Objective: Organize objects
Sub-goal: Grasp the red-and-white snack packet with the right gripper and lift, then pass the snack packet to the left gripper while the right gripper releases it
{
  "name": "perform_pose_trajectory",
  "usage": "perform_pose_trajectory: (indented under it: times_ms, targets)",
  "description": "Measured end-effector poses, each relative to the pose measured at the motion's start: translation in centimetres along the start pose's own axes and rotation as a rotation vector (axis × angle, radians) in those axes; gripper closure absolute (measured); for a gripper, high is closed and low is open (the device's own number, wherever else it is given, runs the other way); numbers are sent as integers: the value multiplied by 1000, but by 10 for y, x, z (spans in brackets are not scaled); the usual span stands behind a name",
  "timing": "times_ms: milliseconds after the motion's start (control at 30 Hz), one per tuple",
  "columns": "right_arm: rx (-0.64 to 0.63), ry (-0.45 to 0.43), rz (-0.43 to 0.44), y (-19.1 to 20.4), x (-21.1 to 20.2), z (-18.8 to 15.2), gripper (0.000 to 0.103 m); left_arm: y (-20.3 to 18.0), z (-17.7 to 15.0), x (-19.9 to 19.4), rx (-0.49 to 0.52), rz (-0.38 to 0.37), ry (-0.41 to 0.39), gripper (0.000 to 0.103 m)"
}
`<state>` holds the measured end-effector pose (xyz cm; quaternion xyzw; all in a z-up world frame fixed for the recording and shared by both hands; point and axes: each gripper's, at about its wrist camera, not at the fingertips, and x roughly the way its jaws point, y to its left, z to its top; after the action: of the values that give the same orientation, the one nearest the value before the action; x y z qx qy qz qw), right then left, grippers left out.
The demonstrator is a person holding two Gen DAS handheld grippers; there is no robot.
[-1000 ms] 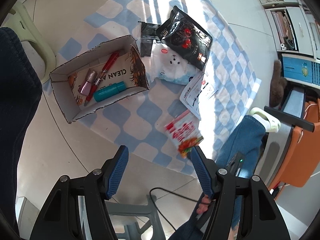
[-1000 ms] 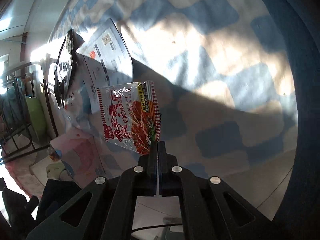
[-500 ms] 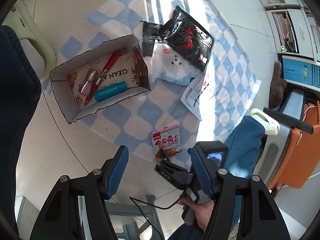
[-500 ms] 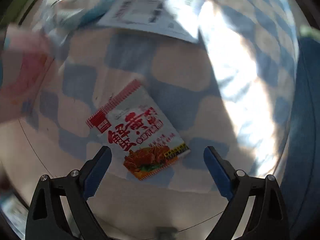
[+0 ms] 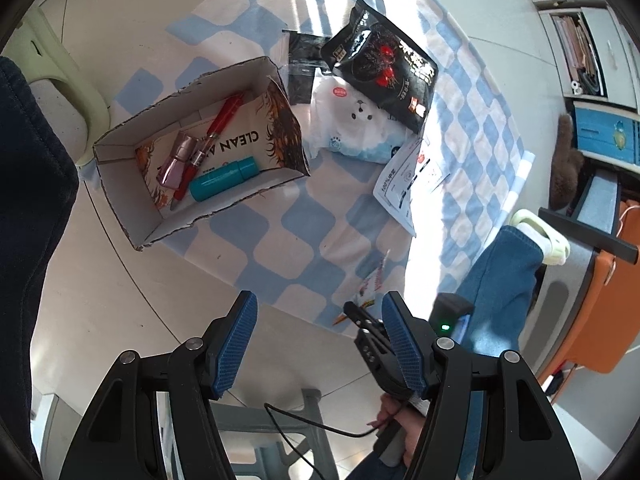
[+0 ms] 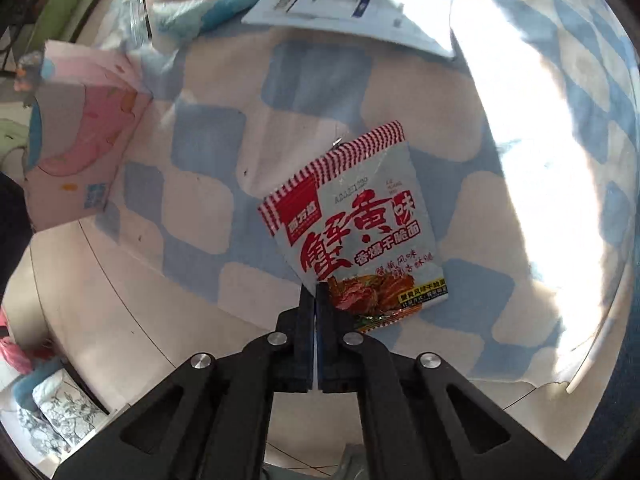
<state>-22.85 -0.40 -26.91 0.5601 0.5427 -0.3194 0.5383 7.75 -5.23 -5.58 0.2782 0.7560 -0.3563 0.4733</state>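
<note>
My right gripper (image 6: 316, 292) is shut on the lower edge of a red and white snack packet (image 6: 352, 224) and holds it just above the blue checked cloth. In the left wrist view the packet (image 5: 374, 280) shows edge-on in front of the right gripper (image 5: 352, 310). My left gripper (image 5: 318, 332) is open and empty, high above the table's near edge. An open cardboard box (image 5: 120, 148) on the left holds a red pen (image 5: 216, 128), a pink bottle (image 5: 178, 158) and a teal tube (image 5: 222, 178).
A black snack bag (image 5: 380, 72), a white bear-print pack (image 5: 352, 120), a small black sachet (image 5: 300, 68) and a white leaflet (image 5: 408, 180) lie on the cloth (image 5: 280, 240) beyond the box. A pale green chair (image 5: 68, 92) stands left; a person's leg (image 5: 500, 276) is right.
The right gripper set the packet flat on the cloth and opened half a second ago; now it is shut on the packet's lower edge again, tilting it up.
</note>
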Motion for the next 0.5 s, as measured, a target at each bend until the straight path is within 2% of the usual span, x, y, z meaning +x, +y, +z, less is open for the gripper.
perform_pose_trajectory:
  times_ms: [100, 233, 333, 367, 433, 500]
  targets:
    - [68, -67, 158, -8, -26, -9, 102, -13, -6, 14, 50, 5, 41, 40]
    - [94, -172, 338, 4, -65, -14, 102, -26, -14, 25, 78, -121, 70, 40]
    - [139, -202, 447, 13, -86, -25, 102, -36, -16, 27, 125, -208, 78, 40]
    - [162, -213, 497, 27, -88, -25, 102, -39, -17, 28, 137, -222, 86, 40]
    - [180, -220, 575, 24, -98, -37, 102, -42, -19, 29, 154, -230, 101, 40]
    - [171, -209, 601, 32, -101, -43, 102, -40, -21, 31, 175, -197, 112, 40]
